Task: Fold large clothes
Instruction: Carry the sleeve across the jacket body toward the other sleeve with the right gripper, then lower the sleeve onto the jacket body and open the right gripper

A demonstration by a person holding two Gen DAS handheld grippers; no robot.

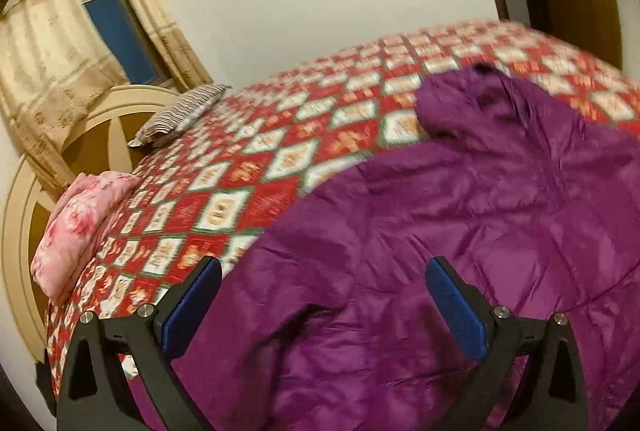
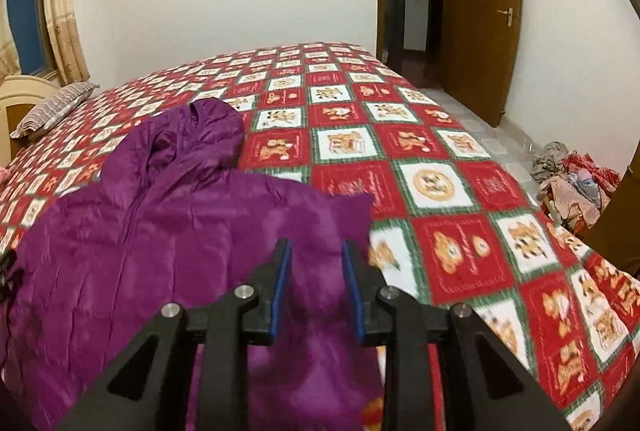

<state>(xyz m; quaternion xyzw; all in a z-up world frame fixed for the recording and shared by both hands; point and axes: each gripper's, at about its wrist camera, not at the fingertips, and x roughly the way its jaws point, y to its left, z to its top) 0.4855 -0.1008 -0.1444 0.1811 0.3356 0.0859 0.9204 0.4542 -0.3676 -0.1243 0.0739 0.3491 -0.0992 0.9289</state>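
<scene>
A large purple hooded jacket (image 1: 460, 231) lies spread on a bed with a red, white and green patterned cover (image 1: 248, 159). Its hood points toward the far side. My left gripper (image 1: 323, 291) is wide open above the jacket's near part, with nothing between its blue pads. In the right wrist view the jacket (image 2: 160, 231) lies at the left, hood (image 2: 208, 127) at the back. My right gripper (image 2: 316, 271) is over the jacket's right sleeve edge, its jaws partly closed with purple fabric seen in the narrow gap; whether it grips the fabric is unclear.
A pink folded quilt (image 1: 80, 223) and a striped pillow (image 1: 180, 115) lie by the headboard (image 1: 24, 231). The bed cover (image 2: 440, 191) stretches to the right. A pile of clothes (image 2: 572, 179) sits on the floor near an open wooden door (image 2: 480, 11).
</scene>
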